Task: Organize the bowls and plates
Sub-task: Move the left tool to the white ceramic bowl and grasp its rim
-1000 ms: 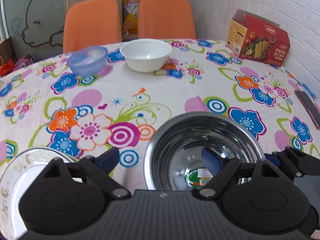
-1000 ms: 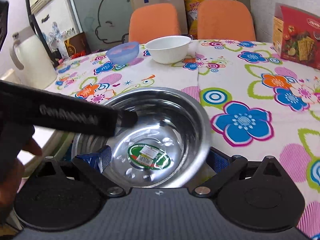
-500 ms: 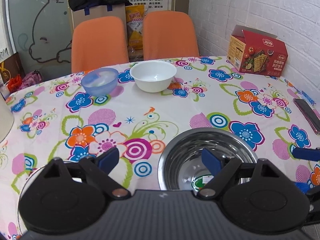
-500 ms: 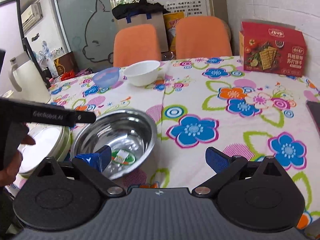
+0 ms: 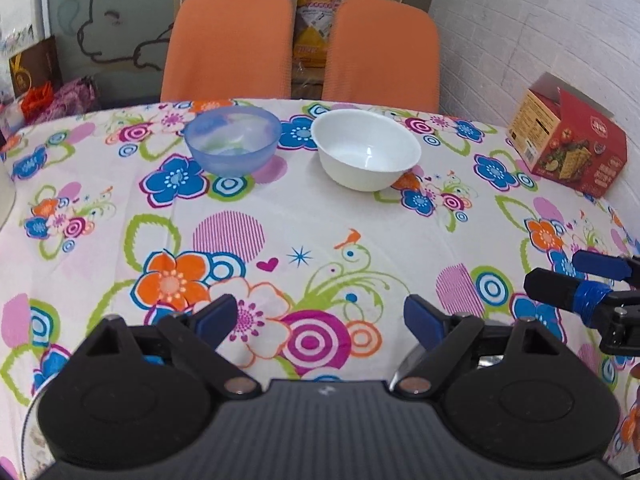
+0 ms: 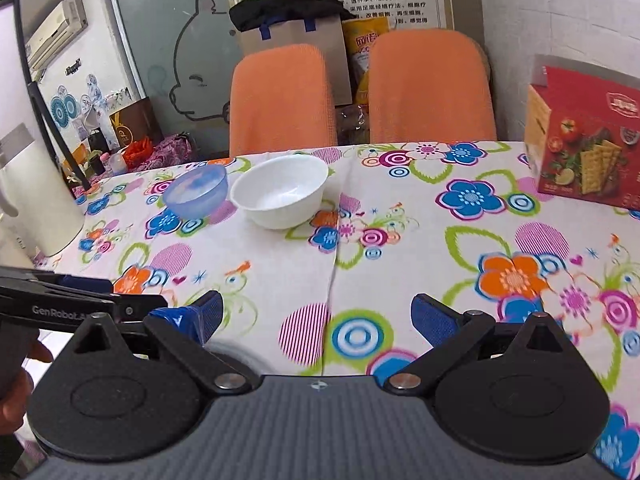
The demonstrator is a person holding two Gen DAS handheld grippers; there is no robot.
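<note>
Far across my flowered tablecloth (image 5: 320, 224) stand two orange chairs (image 5: 228, 44); a red cracker box (image 6: 584, 140) sits far right.

2 orange chairs (image 6: 360, 92), white brick wall (image 5: 540, 28)

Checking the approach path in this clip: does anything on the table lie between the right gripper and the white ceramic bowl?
Nothing visible does. Between the open right gripper and the white ceramic bowl lies only bare floral tablecloth. The translucent blue plastic bowl sits close beside the white one on its left, off the direct line.
</note>
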